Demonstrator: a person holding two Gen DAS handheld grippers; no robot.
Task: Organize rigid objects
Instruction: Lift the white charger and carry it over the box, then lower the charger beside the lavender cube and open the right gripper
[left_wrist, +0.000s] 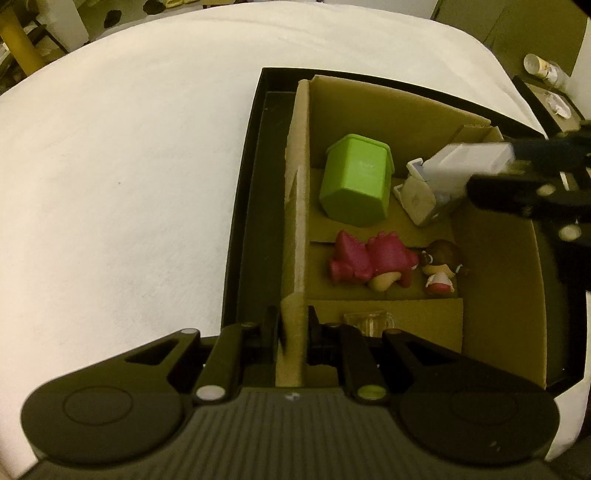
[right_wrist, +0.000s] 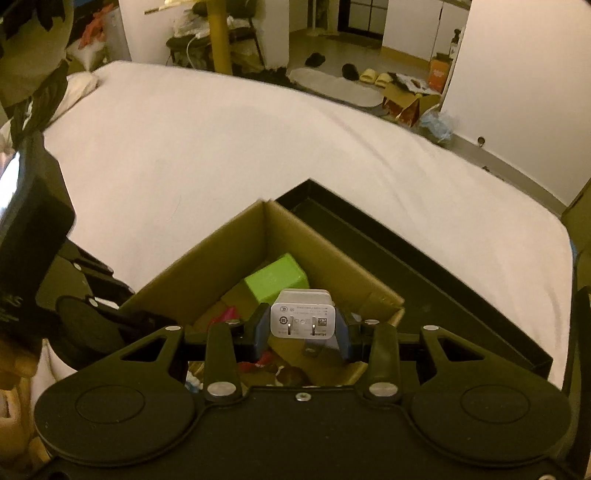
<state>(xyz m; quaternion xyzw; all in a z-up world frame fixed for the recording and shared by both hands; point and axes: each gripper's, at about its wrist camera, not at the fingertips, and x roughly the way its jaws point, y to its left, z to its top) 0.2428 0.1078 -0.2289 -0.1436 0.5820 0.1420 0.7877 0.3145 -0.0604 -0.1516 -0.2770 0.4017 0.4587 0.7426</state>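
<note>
A cardboard box (left_wrist: 388, 107) stands inside a black tray (left_wrist: 251, 206) on a white bed. In the box lie a green container (left_wrist: 356, 181), a small white box (left_wrist: 417, 197), a pink toy figure (left_wrist: 369, 262), a small doll (left_wrist: 439, 266) and a clear glass item (left_wrist: 369, 321). My left gripper (left_wrist: 293, 328) is shut on the box's left cardboard wall (left_wrist: 297, 229). My right gripper (right_wrist: 303, 325) is shut on a white charger plug (right_wrist: 303, 317) and holds it above the box; the plug also shows in the left wrist view (left_wrist: 465, 162).
The white bed (left_wrist: 129, 184) spreads to the left and beyond the tray. A side table with a cup (left_wrist: 543, 68) stands at the far right. In the right wrist view, floor clutter and slippers (right_wrist: 373, 77) lie beyond the bed.
</note>
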